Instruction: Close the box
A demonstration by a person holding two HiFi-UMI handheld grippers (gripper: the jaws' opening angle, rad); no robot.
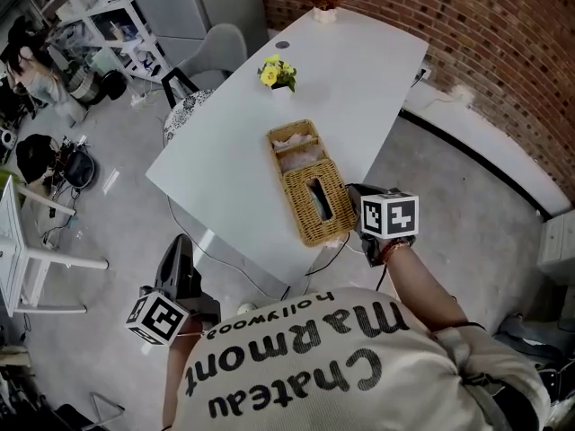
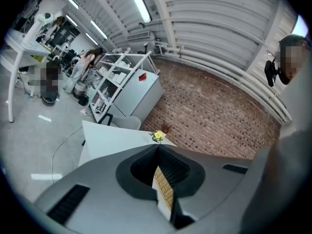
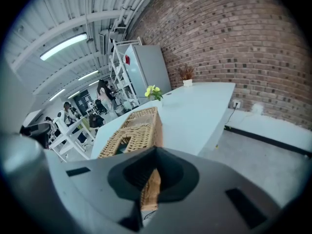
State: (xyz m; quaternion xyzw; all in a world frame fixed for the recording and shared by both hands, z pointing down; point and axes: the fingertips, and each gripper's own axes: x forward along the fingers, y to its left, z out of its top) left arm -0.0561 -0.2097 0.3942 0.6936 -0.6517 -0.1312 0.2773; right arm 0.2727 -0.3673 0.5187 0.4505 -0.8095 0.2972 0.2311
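Observation:
A long wicker box (image 1: 305,182) lies on the white table (image 1: 225,151) near its front edge. Its lid (image 1: 316,197), with a slot in it, covers the near half. The far half is uncovered and shows white stuff inside. My right gripper (image 1: 353,196) is shut and sits just off the box's near right corner; in the right gripper view the box (image 3: 134,128) lies just ahead of the closed tips (image 3: 155,150). My left gripper (image 1: 180,248) hangs below and left of the table edge, shut and holding nothing, its tips (image 2: 157,147) pointing toward the table.
A small pot of yellow flowers (image 1: 277,73) stands beyond the box, and a dried plant (image 1: 323,7) at the table's far end. A grey chair (image 1: 216,52) stands at the left side. A brick wall (image 1: 467,34) runs on the right. Shelves and people fill the far left.

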